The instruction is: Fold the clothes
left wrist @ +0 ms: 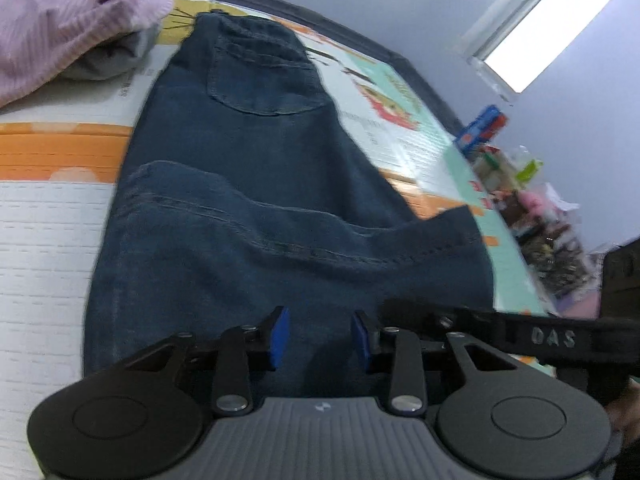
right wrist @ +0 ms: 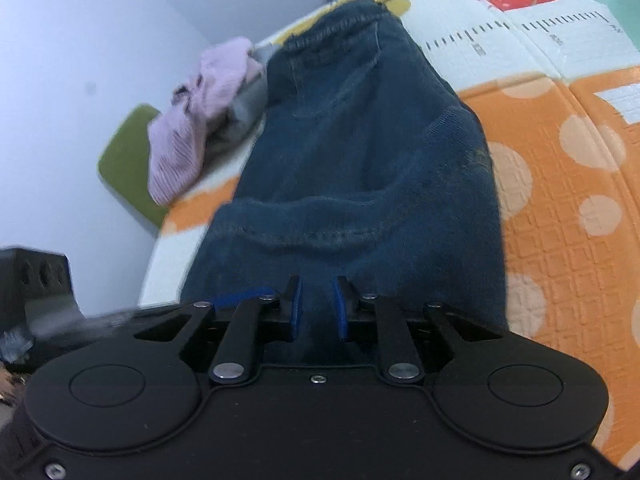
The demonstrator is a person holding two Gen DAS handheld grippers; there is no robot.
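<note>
Jeans [left wrist: 256, 184] lie spread along a patterned foam play mat [left wrist: 48, 216], waistband and back pocket at the far end, one part folded over so a stitched hem crosses the middle. Left tongs [left wrist: 320, 338] hover over the near end of the denim, blue pads apart with only cloth seen behind the gap. Right tongs [right wrist: 318, 308] sit over the same near end, jaws narrower but still parted; whether they pinch any fabric, I cannot tell. Beside the far end of the jeans rests a crumpled pink ribbed sweater [left wrist: 68, 20] on a grey garment [left wrist: 108, 60].
</note>
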